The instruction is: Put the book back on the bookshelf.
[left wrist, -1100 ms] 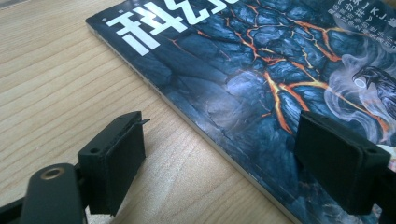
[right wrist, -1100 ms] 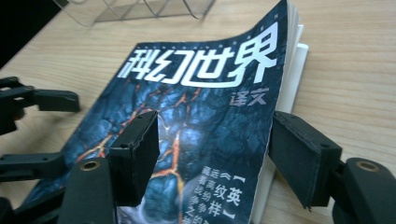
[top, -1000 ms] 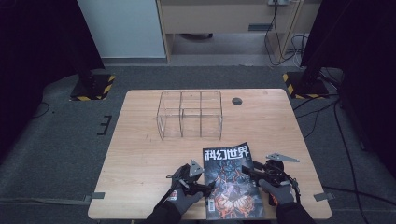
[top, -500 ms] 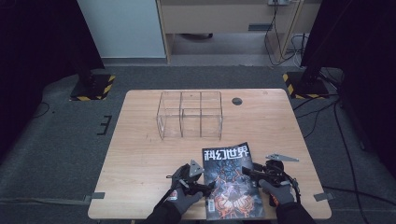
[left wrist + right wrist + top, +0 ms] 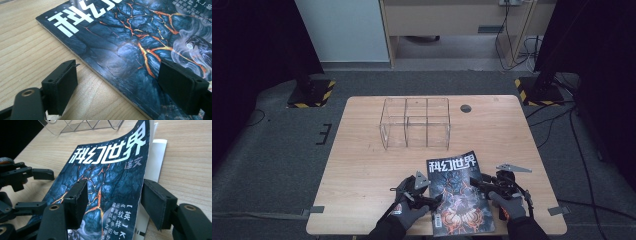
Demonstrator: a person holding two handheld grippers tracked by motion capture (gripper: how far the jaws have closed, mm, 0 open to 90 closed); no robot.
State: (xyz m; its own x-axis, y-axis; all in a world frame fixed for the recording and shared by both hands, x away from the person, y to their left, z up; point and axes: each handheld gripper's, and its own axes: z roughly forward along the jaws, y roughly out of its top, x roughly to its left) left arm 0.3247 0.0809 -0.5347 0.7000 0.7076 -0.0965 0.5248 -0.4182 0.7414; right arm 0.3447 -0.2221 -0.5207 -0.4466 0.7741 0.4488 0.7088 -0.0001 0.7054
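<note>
- The magazine [image 5: 458, 195] lies flat at the near edge of the table [image 5: 362, 165], in front of the clear acrylic organizer [image 5: 414, 123].
- The left gripper [image 5: 117, 85] has its jaws apart, straddling the spine edge, one jaw over bare wood and one over the cover.
- The right gripper [image 5: 113, 202] also stands with jaws apart, straddling the open page edge; the cover there appears lifted and curled, though contact is unclear.
- Handling judgement: light, thin and floppy, with a glossy, likely slippery cover. It will sag if held by one corner.
- Recommended hold: clamp the full page stack at opposite edges.
</note>
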